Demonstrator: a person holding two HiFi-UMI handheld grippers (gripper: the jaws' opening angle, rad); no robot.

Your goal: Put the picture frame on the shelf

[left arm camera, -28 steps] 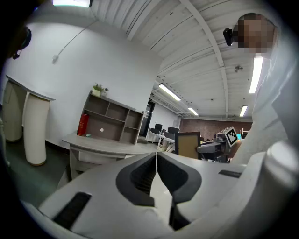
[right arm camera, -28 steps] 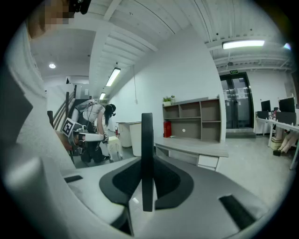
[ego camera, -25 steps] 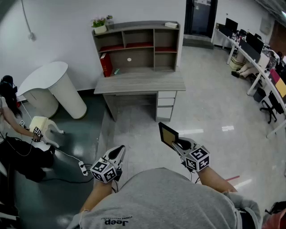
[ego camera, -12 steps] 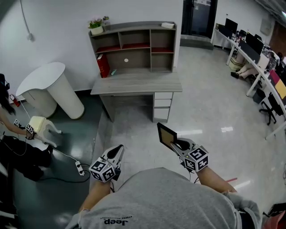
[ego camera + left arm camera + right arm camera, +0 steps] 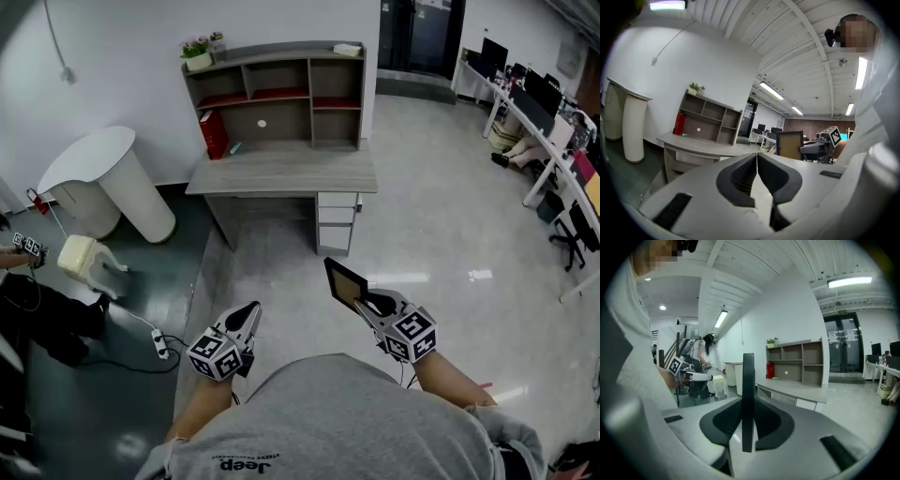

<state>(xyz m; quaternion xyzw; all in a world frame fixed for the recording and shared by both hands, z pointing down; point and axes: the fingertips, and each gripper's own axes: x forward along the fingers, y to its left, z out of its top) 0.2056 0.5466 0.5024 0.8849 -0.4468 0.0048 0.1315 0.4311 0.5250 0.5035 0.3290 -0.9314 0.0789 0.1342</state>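
Observation:
My right gripper [image 5: 367, 302] is shut on a black picture frame [image 5: 345, 283] with a tan panel and holds it upright in front of me. In the right gripper view the frame [image 5: 748, 399] stands edge-on between the dark pads [image 5: 768, 420]. The left gripper view shows the frame [image 5: 789, 144] off to the right. My left gripper [image 5: 248, 314] is shut with nothing in it, its pads [image 5: 740, 176] meeting. The grey shelf unit [image 5: 281, 94] stands on a grey desk [image 5: 281, 169] against the far wall, well ahead of both grippers.
The shelf holds a red book [image 5: 215, 133] and, on top, a potted plant [image 5: 198, 56]. A white rounded table [image 5: 103, 178] stands left of the desk. A power strip [image 5: 157, 342] and a white object [image 5: 84, 258] lie on the dark floor. Office desks [image 5: 548, 141] line the right.
The view has crept toward the desk and shelf. The person at the left edge has slid almost out of view. Both grippers keep their poses, the frame still gripped.

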